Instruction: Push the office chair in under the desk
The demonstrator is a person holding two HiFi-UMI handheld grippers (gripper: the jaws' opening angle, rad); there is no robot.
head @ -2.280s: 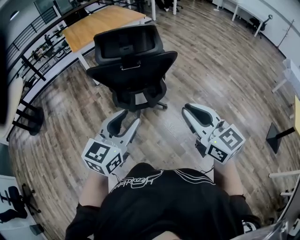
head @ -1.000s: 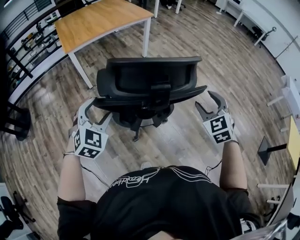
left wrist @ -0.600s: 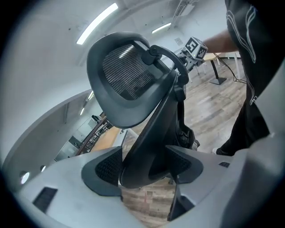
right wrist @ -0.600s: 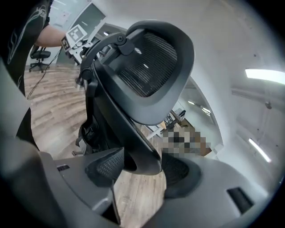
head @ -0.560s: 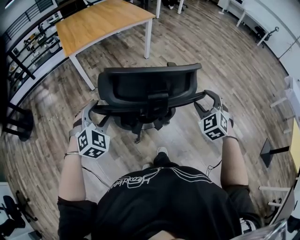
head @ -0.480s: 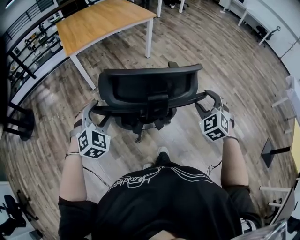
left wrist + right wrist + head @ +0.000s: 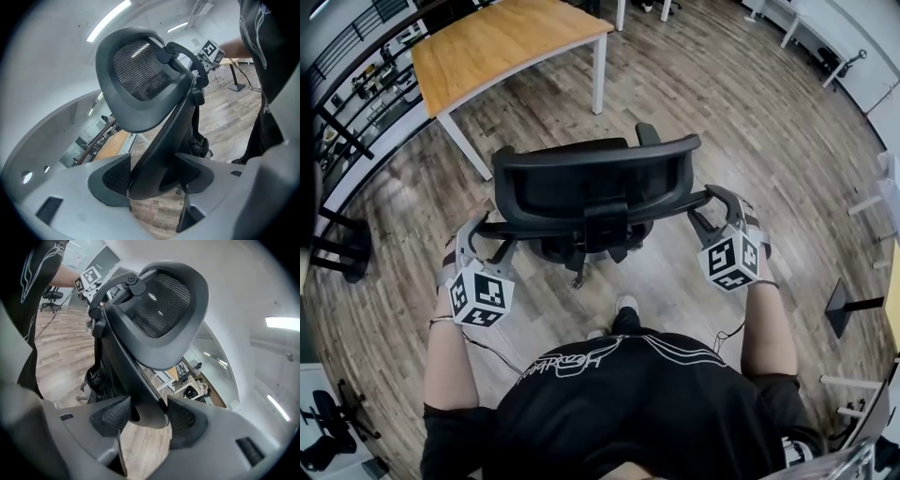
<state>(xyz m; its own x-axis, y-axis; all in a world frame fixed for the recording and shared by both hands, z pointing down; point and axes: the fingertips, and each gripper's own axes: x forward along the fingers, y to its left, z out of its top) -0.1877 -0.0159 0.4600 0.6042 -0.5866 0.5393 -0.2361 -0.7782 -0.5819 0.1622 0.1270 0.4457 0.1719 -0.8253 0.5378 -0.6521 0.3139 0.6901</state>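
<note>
no word, number or brand can be read with confidence. the person's black shirt (image 7: 675, 412) carries a white script print (image 7: 581, 356) across the chest. it is seen from above and upside down, and it may be a word, but the letters don't resolve. the left marker cube (image 7: 481, 297) on the left gripper (image 7: 480, 232) and the right marker cube (image 7: 731, 262) on the right gripper (image 7: 708, 202) bear black-and-white square code patterns, not letters. the office chair (image 7: 591, 183) shows only plain black plastic and mesh.
</note>
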